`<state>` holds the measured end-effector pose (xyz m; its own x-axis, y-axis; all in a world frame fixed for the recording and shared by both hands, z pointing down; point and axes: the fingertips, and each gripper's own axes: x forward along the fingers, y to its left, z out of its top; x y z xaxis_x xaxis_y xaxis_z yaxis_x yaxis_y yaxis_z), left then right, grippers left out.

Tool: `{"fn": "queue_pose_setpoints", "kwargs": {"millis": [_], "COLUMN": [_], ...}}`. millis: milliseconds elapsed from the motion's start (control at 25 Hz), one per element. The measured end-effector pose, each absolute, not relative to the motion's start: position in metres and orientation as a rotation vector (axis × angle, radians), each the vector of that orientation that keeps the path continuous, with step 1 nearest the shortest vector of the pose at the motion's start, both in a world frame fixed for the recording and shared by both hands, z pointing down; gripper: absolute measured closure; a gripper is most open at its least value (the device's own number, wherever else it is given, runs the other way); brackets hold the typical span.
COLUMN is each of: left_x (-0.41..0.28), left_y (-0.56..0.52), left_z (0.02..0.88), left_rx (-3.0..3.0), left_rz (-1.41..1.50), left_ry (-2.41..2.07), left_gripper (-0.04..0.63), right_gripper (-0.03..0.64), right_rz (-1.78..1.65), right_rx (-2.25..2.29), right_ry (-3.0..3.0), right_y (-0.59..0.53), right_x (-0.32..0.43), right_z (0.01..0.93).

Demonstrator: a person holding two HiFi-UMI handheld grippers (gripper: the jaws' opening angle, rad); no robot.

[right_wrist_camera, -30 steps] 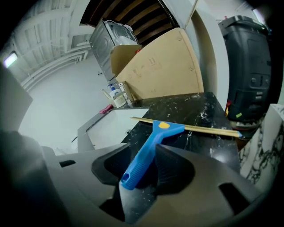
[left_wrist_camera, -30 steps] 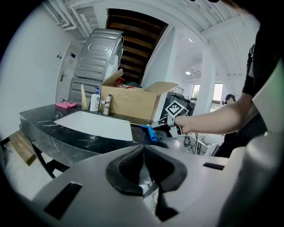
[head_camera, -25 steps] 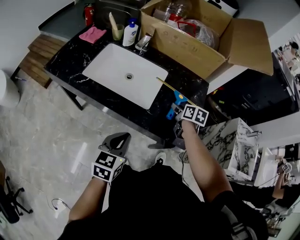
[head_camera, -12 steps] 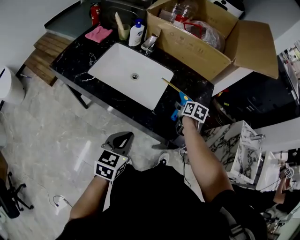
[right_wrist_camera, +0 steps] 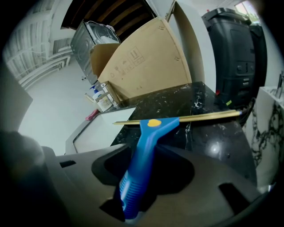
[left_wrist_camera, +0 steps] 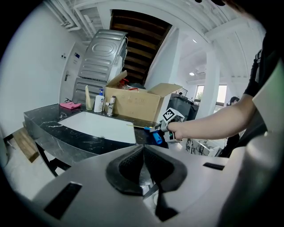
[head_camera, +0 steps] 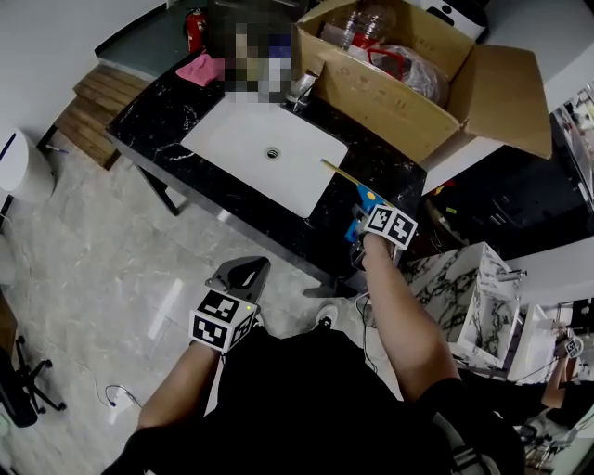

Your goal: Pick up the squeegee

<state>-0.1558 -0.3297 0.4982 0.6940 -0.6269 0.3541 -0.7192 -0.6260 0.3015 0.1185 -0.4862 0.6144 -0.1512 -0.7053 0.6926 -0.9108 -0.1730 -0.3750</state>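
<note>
Head view, looking steeply down: a person stands at a black marble counter (head_camera: 376,165) with tongs in each hand. The squeegee (head_camera: 358,198) lies at the counter's right end near the front edge, between the white sink (head_camera: 223,139) and the person. Its thin yellowish blade rests on the stone and its blue handle points back toward the person.

The right tongs (head_camera: 356,225) are closing around that handle. The right gripper view shows it running between the jaws, with dark gaps beside it. The left tongs (head_camera: 243,270) hang low over the floor in front of the counter, pads pressed together with nothing between them.

An open cardboard box (head_camera: 371,93) stands at the back right of the counter, flaps spread. It holds a crumpled clear plastic bag (head_camera: 406,65), a clear bottle (head_camera: 349,19) and something red (head_camera: 375,51). The sink shows only its drain (head_camera: 272,153).

Behind the sink, the left gripper view picks out a cup (left_wrist_camera: 89,105) holding a pale upright stick. A white pump bottle (left_wrist_camera: 98,104) stands just beside it, a metal tap (left_wrist_camera: 111,105) to its right and a pink cloth (left_wrist_camera: 71,105) to the left.
</note>
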Motion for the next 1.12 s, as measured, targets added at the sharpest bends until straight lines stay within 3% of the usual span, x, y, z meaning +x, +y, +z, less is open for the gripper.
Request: {"fn": "queue_pose_setpoints", "kwargs": {"millis": [1120], "left_x": [-0.138], "left_y": [-0.328], "left_z": [0.494], "left_rx": [2.558], "left_rz": [0.341], "left_ry": [-0.911], "left_gripper": [0.577], "right_gripper": [0.466], "right_rz": [1.253], "right_rx": [1.81], "right_ry": [-2.202], "right_y": [-0.443], "right_x": [0.089], "right_z": [0.546]}}
